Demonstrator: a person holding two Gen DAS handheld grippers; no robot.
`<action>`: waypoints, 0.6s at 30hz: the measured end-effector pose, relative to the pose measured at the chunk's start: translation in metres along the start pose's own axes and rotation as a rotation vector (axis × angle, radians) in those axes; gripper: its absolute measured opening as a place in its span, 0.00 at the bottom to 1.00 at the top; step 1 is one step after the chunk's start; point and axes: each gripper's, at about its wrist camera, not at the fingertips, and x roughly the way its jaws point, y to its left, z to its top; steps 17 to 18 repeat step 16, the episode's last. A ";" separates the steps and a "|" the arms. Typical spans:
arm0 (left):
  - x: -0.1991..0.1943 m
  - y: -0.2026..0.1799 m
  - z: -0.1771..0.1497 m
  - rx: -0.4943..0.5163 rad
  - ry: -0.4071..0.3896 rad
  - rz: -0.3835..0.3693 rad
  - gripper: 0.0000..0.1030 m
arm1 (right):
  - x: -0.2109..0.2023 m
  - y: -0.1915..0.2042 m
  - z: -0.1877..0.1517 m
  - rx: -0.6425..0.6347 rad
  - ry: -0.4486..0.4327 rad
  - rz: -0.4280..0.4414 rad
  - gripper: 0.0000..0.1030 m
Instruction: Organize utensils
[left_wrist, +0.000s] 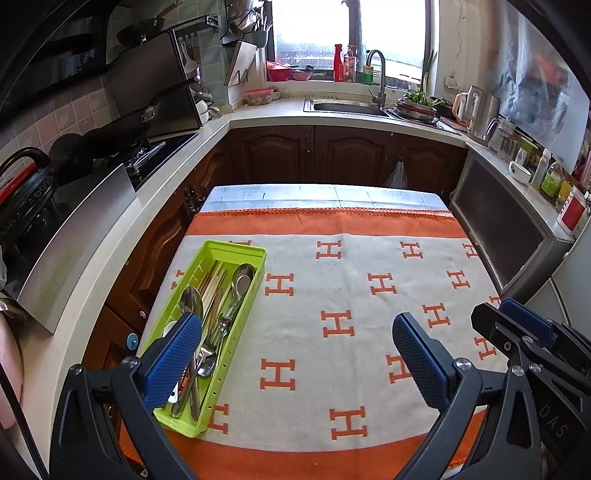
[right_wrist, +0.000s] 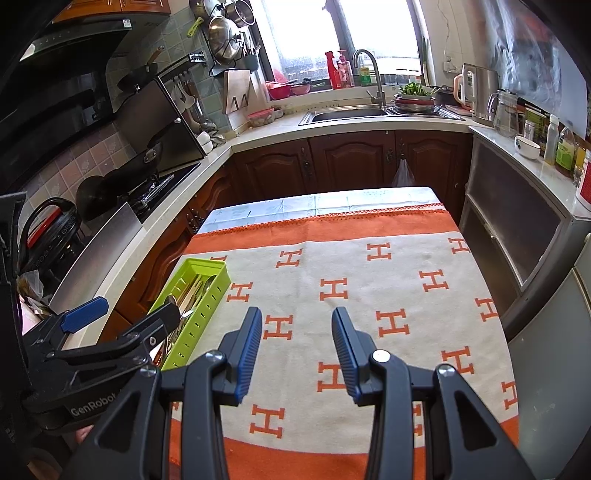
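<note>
A lime-green utensil tray (left_wrist: 255, 254) lies along the left side of the table's H-patterned cloth (left_wrist: 351, 288). It holds spoons (left_wrist: 242, 280), chopsticks (left_wrist: 212, 286) and forks (left_wrist: 207, 356). My left gripper (left_wrist: 295, 354) is open wide with only cloth between its fingers; its left finger (left_wrist: 173, 354) hangs over the tray's near end. My right gripper (right_wrist: 297, 339) is open over bare cloth to the right of the tray (right_wrist: 208, 314), holding nothing. Each gripper shows in the other's view: the right gripper (left_wrist: 500, 310) at the right edge, the left gripper (right_wrist: 125, 315) by the tray.
An L-shaped counter (left_wrist: 122, 236) wraps the left and back, with a stove and pans (left_wrist: 122, 136) on the left and a sink (left_wrist: 347, 107) under the window. A metal cabinet (left_wrist: 498, 229) stands close to the table's right edge. Dark wooden cupboards (left_wrist: 332, 155) lie beyond the table's far edge.
</note>
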 end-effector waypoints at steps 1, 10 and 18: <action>0.000 0.000 0.001 0.001 0.000 0.001 0.99 | 0.000 -0.001 0.000 -0.001 0.000 0.000 0.39; 0.001 0.000 0.000 0.002 0.003 0.001 0.99 | 0.000 -0.001 -0.001 0.001 0.002 0.000 0.39; 0.003 0.001 -0.001 -0.001 0.015 -0.004 0.99 | 0.001 0.001 -0.001 0.001 0.003 0.001 0.38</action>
